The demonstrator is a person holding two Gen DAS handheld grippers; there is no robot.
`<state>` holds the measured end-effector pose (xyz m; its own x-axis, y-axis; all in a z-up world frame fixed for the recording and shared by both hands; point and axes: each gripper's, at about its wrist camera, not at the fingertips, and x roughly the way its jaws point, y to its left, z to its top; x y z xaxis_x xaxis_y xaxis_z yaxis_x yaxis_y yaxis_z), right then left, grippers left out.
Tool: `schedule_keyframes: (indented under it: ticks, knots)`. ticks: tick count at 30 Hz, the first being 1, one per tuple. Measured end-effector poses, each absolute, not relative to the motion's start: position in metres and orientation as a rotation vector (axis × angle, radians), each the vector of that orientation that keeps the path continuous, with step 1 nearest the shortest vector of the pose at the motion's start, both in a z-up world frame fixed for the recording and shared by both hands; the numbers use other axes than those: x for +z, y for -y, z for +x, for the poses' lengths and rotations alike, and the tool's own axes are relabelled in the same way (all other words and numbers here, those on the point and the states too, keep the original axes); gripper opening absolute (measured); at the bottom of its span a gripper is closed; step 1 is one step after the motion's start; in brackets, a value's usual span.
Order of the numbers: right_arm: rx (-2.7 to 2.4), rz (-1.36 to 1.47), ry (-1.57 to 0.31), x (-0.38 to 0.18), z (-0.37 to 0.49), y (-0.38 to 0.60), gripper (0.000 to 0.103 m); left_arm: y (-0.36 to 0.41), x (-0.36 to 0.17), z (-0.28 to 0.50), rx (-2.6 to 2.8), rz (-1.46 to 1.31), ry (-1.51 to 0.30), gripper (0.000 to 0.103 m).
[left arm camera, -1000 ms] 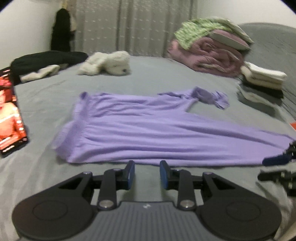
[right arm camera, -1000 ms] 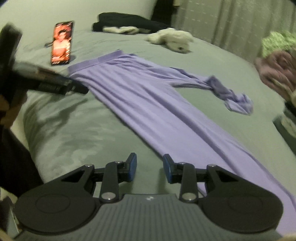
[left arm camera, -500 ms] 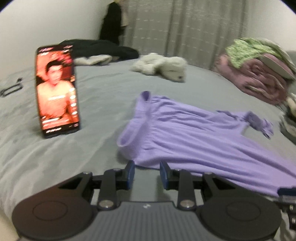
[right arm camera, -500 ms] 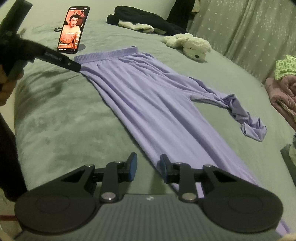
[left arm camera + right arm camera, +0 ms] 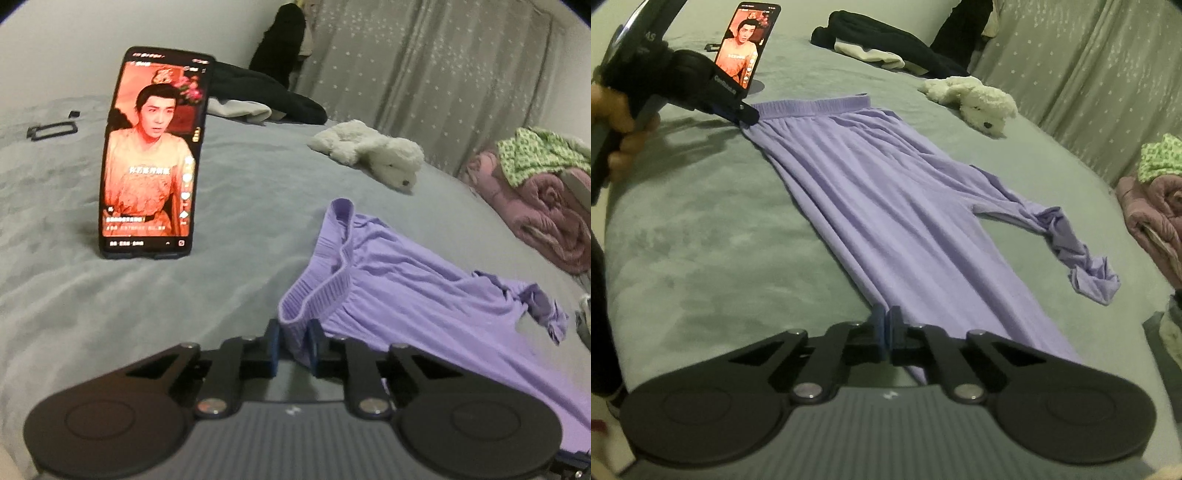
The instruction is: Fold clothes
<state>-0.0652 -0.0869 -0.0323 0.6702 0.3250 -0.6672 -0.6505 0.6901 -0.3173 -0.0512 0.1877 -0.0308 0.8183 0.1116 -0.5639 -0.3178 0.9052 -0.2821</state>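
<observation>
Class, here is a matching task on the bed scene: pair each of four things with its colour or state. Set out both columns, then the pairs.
Things:
1. trousers
2. phone
3. soft toy
4. right gripper

Descriptions:
A. white, lying near the curtain
B. shut on a trouser leg edge
C. propped upright, screen lit
D. purple, spread flat on the bed

Pairs: 1-D, 2-C, 3-A, 4-B
</observation>
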Motion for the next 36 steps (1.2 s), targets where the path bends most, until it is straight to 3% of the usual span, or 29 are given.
schedule_keyframes:
  ticks: [12,22,26,30,32,36]
  knots:
    - [0.674,-0.479,-0.583,0.005,-0.073,0.108,0.0,-0.197,-0.016,-0.063,0.252,-0.4,-0.531,0.007]
    - [0.739,-0.495,-0.726,-0.023,-0.065,0.096,0.002,-0.193,-0.032,-0.057,0.287,-0.323,-0.626,0.008]
    - [0.728,-0.472,-0.726,-0.019,-0.065,0.097,0.015,-0.196,-0.031,-0.06,0.285,-0.342,-0.623,0.013]
    - [0.716,-0.46,-0.713,-0.015,-0.072,0.102,0.019,-0.191,-0.024,-0.067,0.293,-0.317,-0.593,0.034]
    - [0.706,-0.441,-0.706,-0.012,-0.074,0.109,0.032,-0.188,-0.02,-0.072,0.3,-0.297,-0.57,0.039]
    - [0.664,-0.436,-0.696,-0.012,-0.082,0.124,0.032,-0.18,-0.013,-0.081,0.273,-0.271,-0.536,0.041]
